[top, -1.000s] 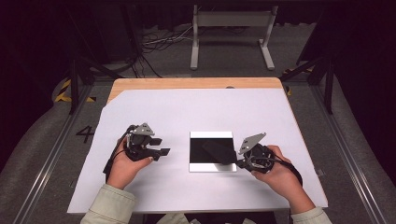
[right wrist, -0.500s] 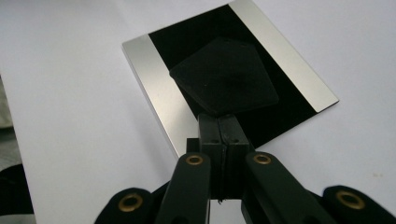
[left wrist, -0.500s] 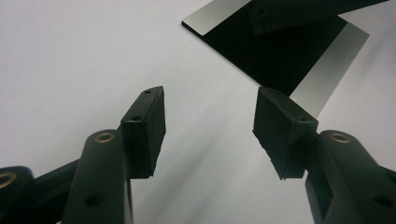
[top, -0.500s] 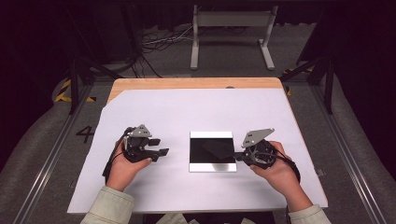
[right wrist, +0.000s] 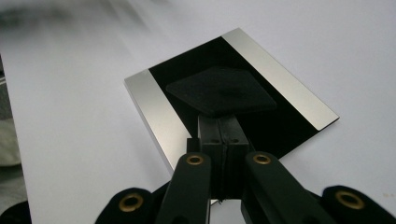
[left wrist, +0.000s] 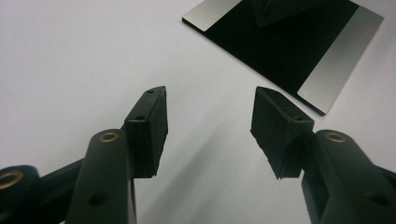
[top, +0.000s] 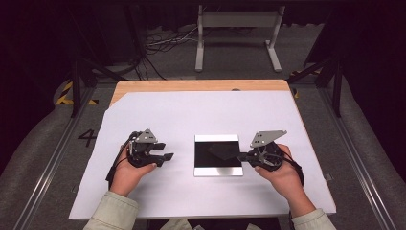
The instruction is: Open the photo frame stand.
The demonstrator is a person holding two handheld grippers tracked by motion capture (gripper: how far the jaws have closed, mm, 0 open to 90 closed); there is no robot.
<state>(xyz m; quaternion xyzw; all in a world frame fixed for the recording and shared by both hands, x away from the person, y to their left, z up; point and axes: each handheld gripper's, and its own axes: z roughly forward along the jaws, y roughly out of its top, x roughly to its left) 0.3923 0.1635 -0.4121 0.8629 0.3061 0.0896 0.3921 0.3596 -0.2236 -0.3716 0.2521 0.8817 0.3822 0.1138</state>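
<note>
A black plate [top: 216,163] with silver bands along two sides lies flat near the middle of the white sheet [top: 201,115]. My right gripper [top: 242,155] reaches in from the plate's right edge. It is shut on one corner of a thin dark square pad [top: 221,151], held just over the plate. In the right gripper view the pad [right wrist: 222,91] juts out from the closed right gripper [right wrist: 219,122] above the plate [right wrist: 154,109]. My left gripper [top: 165,157] rests left of the plate, open and holding nothing. The left gripper [left wrist: 208,109] faces the plate [left wrist: 336,56] from a short distance.
The white sheet covers a wooden table whose bare edge [top: 201,85] shows at the back. A metal stand [top: 237,28] and cables lie on the floor beyond. Floor rails [top: 48,163] run along both sides of the table.
My right gripper has risen and tilted slightly, with the dark pad now showing over the plate. The left gripper has barely moved.
</note>
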